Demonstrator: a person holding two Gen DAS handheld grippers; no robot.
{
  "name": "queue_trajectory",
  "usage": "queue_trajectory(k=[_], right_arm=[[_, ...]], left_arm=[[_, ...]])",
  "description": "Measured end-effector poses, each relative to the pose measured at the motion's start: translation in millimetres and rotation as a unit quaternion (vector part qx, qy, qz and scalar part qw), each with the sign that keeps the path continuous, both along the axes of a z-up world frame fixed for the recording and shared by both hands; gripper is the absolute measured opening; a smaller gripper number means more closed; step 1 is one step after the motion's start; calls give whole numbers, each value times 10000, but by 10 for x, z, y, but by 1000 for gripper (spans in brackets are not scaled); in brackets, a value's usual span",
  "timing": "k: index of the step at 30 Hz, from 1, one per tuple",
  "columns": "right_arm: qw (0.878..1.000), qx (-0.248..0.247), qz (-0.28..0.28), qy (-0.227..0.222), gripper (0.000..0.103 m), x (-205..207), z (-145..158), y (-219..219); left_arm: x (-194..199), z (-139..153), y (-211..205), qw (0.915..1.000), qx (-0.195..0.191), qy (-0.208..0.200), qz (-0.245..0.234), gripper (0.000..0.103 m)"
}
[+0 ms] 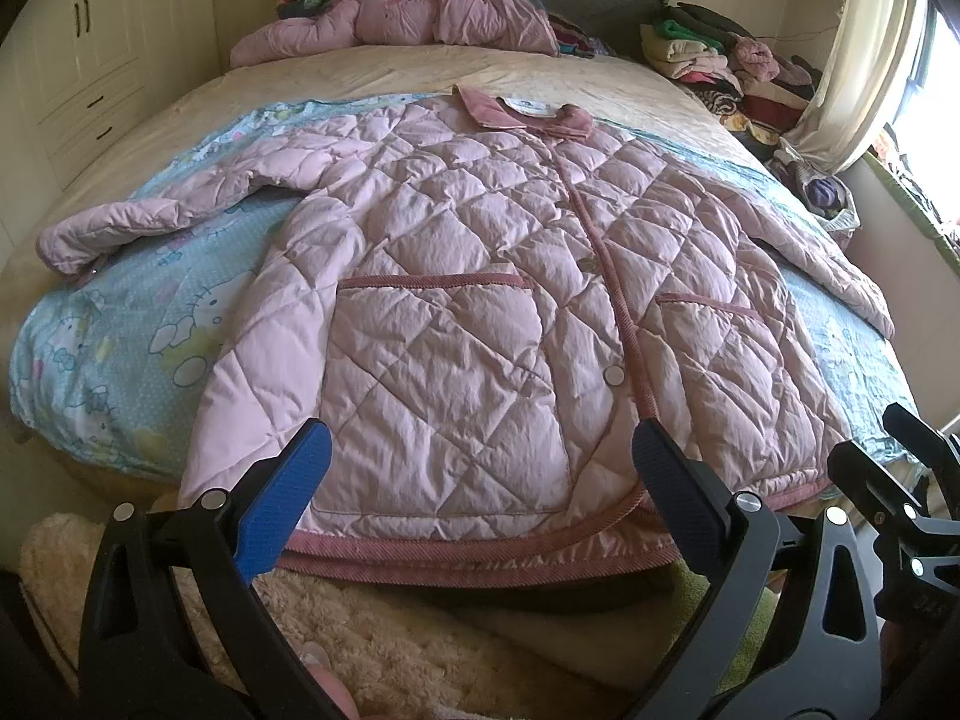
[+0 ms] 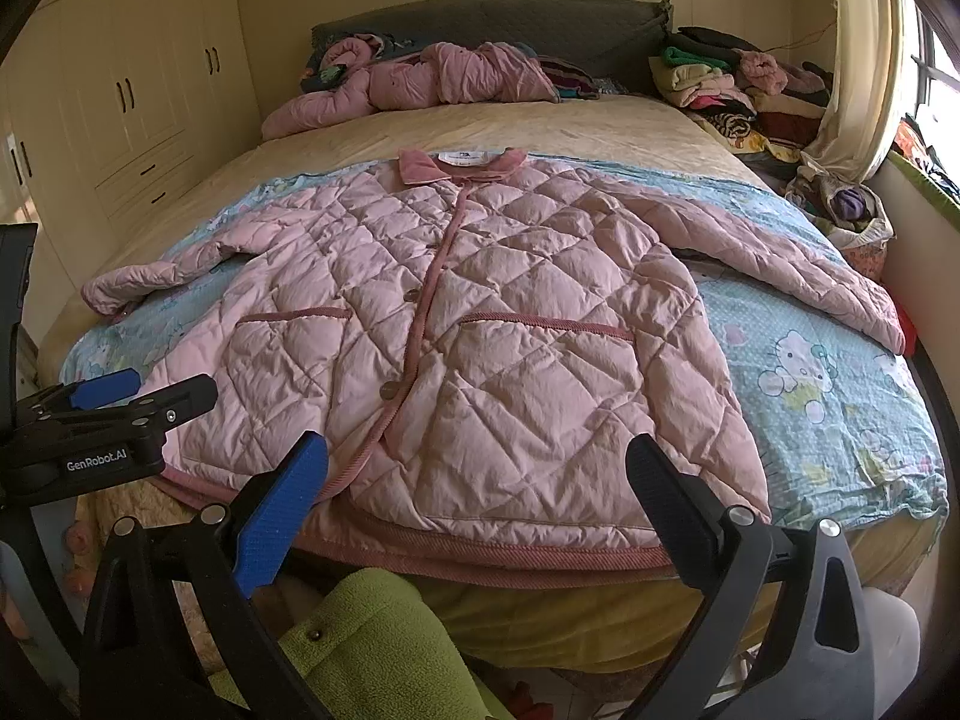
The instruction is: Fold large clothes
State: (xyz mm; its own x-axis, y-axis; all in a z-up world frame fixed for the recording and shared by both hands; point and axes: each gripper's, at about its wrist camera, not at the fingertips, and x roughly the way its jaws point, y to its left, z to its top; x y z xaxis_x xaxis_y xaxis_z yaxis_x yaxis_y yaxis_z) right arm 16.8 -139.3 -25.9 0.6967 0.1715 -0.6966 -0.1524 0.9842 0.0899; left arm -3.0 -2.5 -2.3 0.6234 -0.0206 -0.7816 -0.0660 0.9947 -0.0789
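Observation:
A large pink quilted jacket (image 1: 480,300) lies flat, front up, buttoned, on a blue cartoon-print blanket (image 1: 120,324) on the bed, collar away from me, both sleeves spread out. It also shows in the right wrist view (image 2: 468,348). My left gripper (image 1: 480,462) is open and empty, hovering just before the jacket's hem on its left half. My right gripper (image 2: 477,474) is open and empty, before the hem on the right half. The left gripper (image 2: 108,414) shows at the left of the right wrist view.
A second crumpled pink jacket (image 1: 396,18) lies by the grey headboard (image 2: 480,18). Piles of clothes (image 1: 720,66) stack at the bed's far right near a curtain (image 1: 864,60). A wardrobe (image 2: 120,72) stands left. A green garment (image 2: 372,648) and fluffy cream fabric (image 1: 180,588) lie below the bed's edge.

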Motion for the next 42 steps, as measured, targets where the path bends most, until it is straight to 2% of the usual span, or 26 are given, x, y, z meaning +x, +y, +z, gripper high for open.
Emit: queue_trajectory(k=[18, 21, 32, 42], right_arm=[[10000, 3, 77, 39, 99, 11, -32, 43], [9999, 16, 135, 99, 99, 117, -15, 74], [9992, 320, 244, -47, 99, 478, 303, 66], [9975, 578, 118, -398, 99, 909, 715, -15]], left_arm=[[9, -54, 103, 10000, 39, 5, 17, 94], [37, -53, 127, 10000, 84, 10, 28, 94], [292, 37, 258, 9999, 87, 103, 106, 94], [767, 320, 348, 9998, -18, -19, 175, 94]])
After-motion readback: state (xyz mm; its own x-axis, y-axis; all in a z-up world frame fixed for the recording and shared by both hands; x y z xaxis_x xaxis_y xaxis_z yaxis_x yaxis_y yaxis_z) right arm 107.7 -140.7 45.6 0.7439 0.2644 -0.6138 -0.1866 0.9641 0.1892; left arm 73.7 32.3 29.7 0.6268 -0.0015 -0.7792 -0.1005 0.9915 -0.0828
